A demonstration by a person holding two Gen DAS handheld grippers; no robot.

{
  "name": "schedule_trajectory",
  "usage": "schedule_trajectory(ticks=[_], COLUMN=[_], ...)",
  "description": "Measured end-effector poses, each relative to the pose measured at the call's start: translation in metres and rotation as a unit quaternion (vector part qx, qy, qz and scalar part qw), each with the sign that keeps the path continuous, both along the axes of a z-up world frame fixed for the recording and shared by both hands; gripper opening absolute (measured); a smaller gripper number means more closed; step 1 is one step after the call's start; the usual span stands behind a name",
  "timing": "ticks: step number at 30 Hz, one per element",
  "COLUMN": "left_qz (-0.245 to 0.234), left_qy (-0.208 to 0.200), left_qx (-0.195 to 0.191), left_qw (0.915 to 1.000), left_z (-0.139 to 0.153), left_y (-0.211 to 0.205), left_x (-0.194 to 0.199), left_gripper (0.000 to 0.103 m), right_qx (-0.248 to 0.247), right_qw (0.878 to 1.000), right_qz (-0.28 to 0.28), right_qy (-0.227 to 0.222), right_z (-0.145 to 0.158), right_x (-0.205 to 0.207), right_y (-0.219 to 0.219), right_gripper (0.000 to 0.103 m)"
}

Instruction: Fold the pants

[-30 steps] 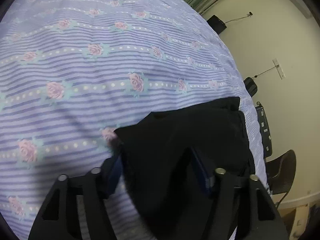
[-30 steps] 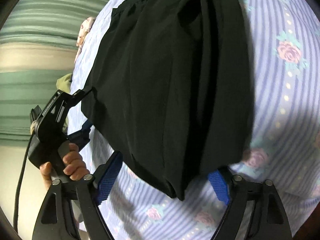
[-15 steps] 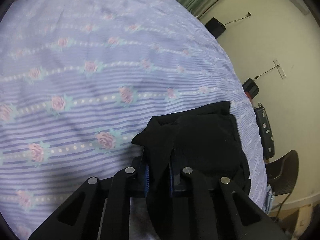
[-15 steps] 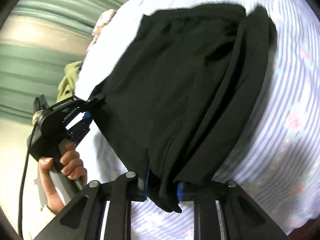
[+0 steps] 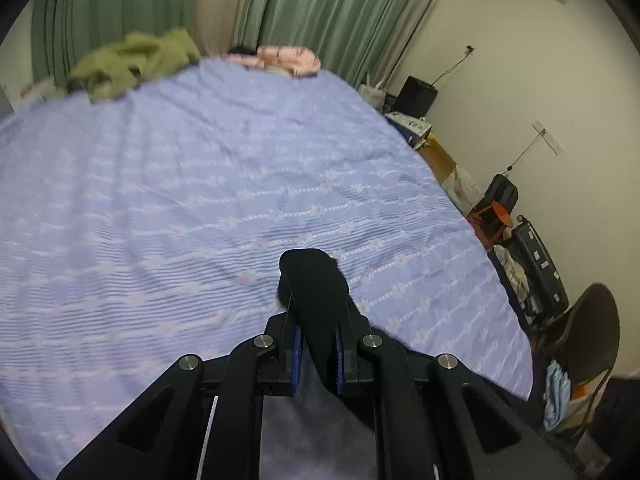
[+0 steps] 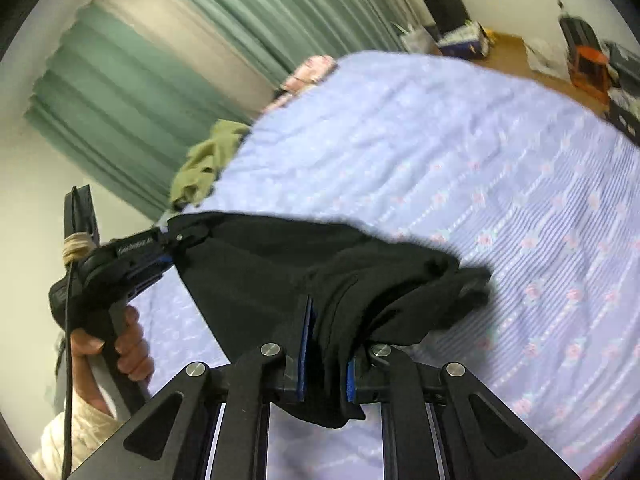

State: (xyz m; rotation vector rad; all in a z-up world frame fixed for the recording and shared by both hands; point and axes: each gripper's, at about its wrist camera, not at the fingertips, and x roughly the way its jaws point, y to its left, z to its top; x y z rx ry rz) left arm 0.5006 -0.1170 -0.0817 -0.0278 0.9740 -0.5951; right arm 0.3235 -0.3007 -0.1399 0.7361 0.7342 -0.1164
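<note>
The right gripper (image 6: 324,354) is clamped on a bunched edge of the black pants (image 6: 280,268), its blue pads (image 6: 303,350) pressing the cloth from both sides. The pants hang stretched above the bed (image 6: 500,184), which wears a purple striped cover with pink roses. At the pants' far left corner, the left gripper (image 6: 170,246) pinches the cloth, held by a hand (image 6: 120,340) below it. Beyond the pants, at the bed's far edge, lie a green garment (image 6: 208,160) and a pink one (image 6: 308,74), with green curtains (image 6: 200,52) behind them.
</note>
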Motion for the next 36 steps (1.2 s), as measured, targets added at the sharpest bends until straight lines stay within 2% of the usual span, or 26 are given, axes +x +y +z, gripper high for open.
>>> schedule_trajectory(ticks=[3,6,9,13,17,21,25,30,36], left_qz=[-0.001,-0.001,0.006,0.035,0.06,0.103,0.155,0.212,0.254], left_qy=[-0.027,-0.056,-0.071,-0.057,-0.057,-0.058,-0.063,-0.07,-0.086], left_qx=[-0.004,-0.013,-0.028,-0.061,-0.067,-0.065,-0.048,-0.027,-0.044], left_qw=[0.9996,0.9983,0.9971,0.9959,0.9943,0.9908,0.9847,0.9744,0.9623], left_z=[0.046,0.075,0.09,0.098,0.1,0.096,0.093,0.093,0.104], left_y=[0.031,0.062,0.088,0.127,0.155,0.188,0.225,0.282,0.364], left_x=[-0.046,-0.086,-0.118,-0.157,-0.195,-0.232,-0.269,-0.309,-0.335], left_gripper=[0.013,0.013,0.013,0.013,0.013,0.013,0.013,0.013,0.013], right_qx=[-0.022,-0.033,-0.036,-0.042,-0.045,-0.054,-0.035,-0.014,-0.019], right_qw=[0.999,0.998,0.997,0.996,0.995,0.992,0.987,0.973,0.955], right_qz=[0.008,0.012,0.012,0.019,0.044,0.086,0.14,0.219,0.284], right_qy=[-0.022,-0.046,-0.062,-0.073,-0.071,-0.074,-0.075,-0.073,-0.083], right_z=[0.039,0.071,0.096,0.113,0.127,0.132,0.125,0.115,0.126], right_x=[-0.034,-0.071,-0.103,-0.14,-0.169,-0.184,-0.195,-0.198,-0.2], right_y=[0.019,0.04,0.062,0.085,0.105,0.12,0.139,0.177,0.246], right_gripper=[0.014,0.015,0.015,0.015,0.015,0.015,0.015,0.015,0.015])
